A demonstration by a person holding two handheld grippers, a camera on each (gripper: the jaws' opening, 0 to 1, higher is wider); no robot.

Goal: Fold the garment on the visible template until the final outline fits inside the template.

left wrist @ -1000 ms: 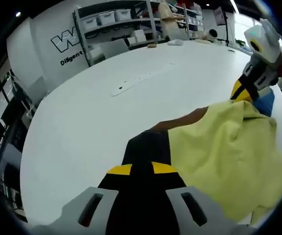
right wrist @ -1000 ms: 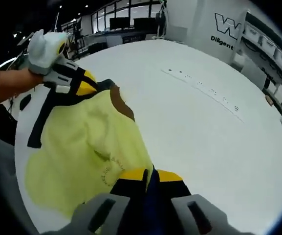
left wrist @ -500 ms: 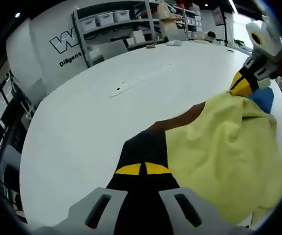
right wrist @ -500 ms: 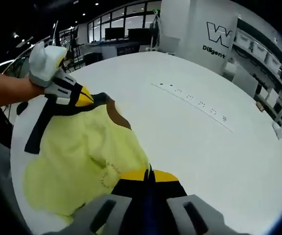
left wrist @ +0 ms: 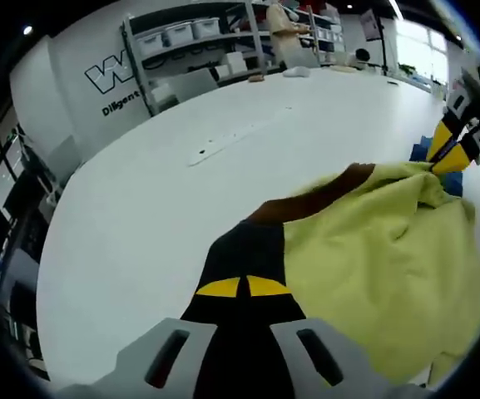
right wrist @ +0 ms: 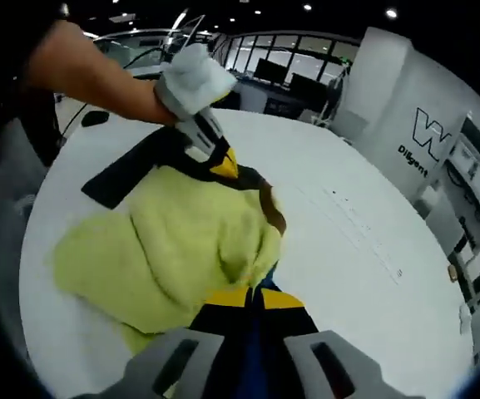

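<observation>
The white table (left wrist: 165, 174) lay bare and open beyond the yellow garment (left wrist: 381, 258), so a gripper could pass freely across it toward the far edge. The garment, bunched between the left gripper (right wrist: 221, 165) and the right gripper (left wrist: 449, 154), blocked the near side. Shelving (left wrist: 198, 41) and a person's forearm (right wrist: 98, 71) stood at the table's margins, well apart from the open surface.

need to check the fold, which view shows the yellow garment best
The right gripper view: the yellow garment lies almost whole on the table. The left gripper view shows it close up, cut off at the edge.
</observation>
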